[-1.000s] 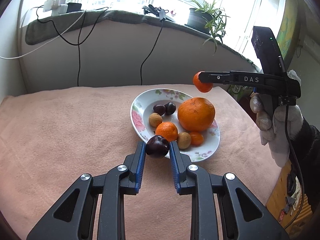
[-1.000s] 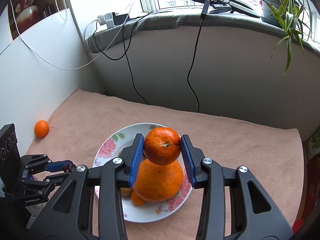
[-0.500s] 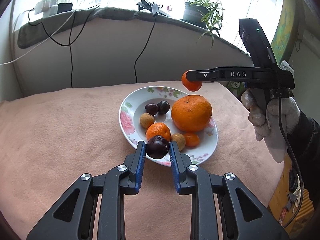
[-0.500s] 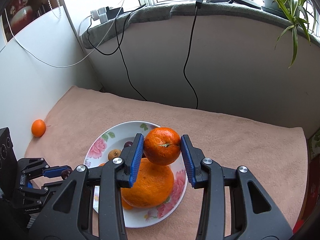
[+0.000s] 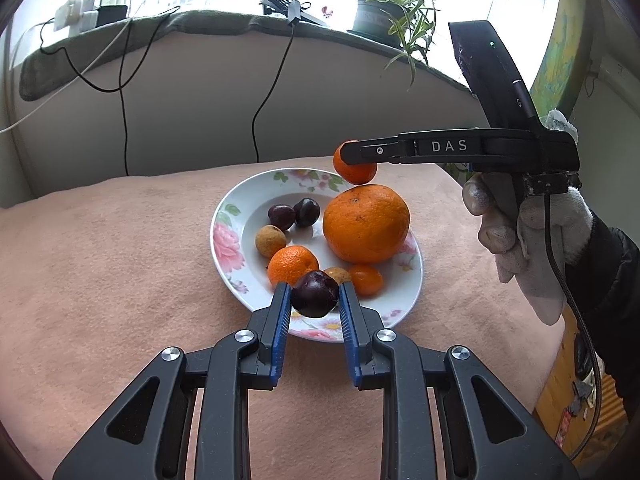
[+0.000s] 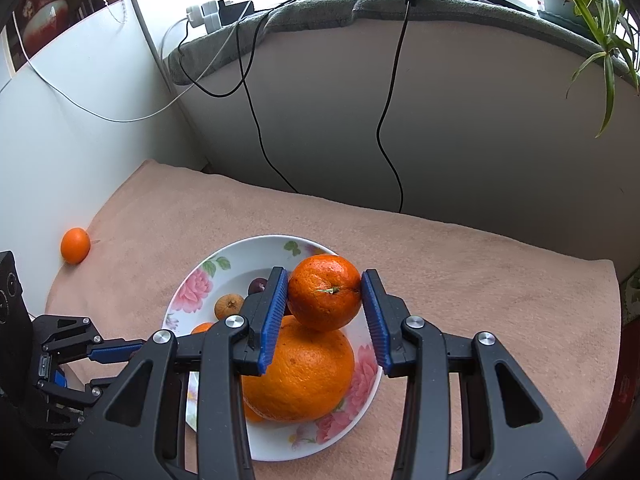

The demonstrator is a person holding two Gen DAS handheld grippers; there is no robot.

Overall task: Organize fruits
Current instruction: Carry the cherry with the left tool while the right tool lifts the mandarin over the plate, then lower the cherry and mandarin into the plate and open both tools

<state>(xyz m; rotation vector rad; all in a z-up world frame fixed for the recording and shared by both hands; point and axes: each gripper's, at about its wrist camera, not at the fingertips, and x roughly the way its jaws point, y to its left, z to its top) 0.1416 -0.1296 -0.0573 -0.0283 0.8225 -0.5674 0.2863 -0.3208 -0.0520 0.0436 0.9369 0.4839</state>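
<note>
A white floral plate (image 5: 224, 236) (image 6: 240, 256) on the pink cloth holds a large orange (image 5: 366, 222) (image 6: 298, 376), a small mandarin (image 5: 292, 264), two dark plums (image 5: 294, 213), brownish longans (image 5: 270, 241) and a tiny orange fruit (image 5: 365, 279). My left gripper (image 5: 314, 300) is shut on a dark plum (image 5: 314, 294) over the plate's near rim. My right gripper (image 6: 325, 300) is shut on a mandarin (image 6: 325, 298) (image 5: 354, 168), held just above the large orange.
Another mandarin (image 6: 75, 245) lies on the cloth at the far left by the white wall. Black cables (image 6: 390, 100) hang down the grey wall behind. A potted plant (image 5: 378, 20) stands on the sill. A gloved hand (image 5: 528, 232) holds the right gripper.
The left gripper with its plum has edged forward over the plate's rim. The right gripper's mandarin has sunk closer to the large orange.
</note>
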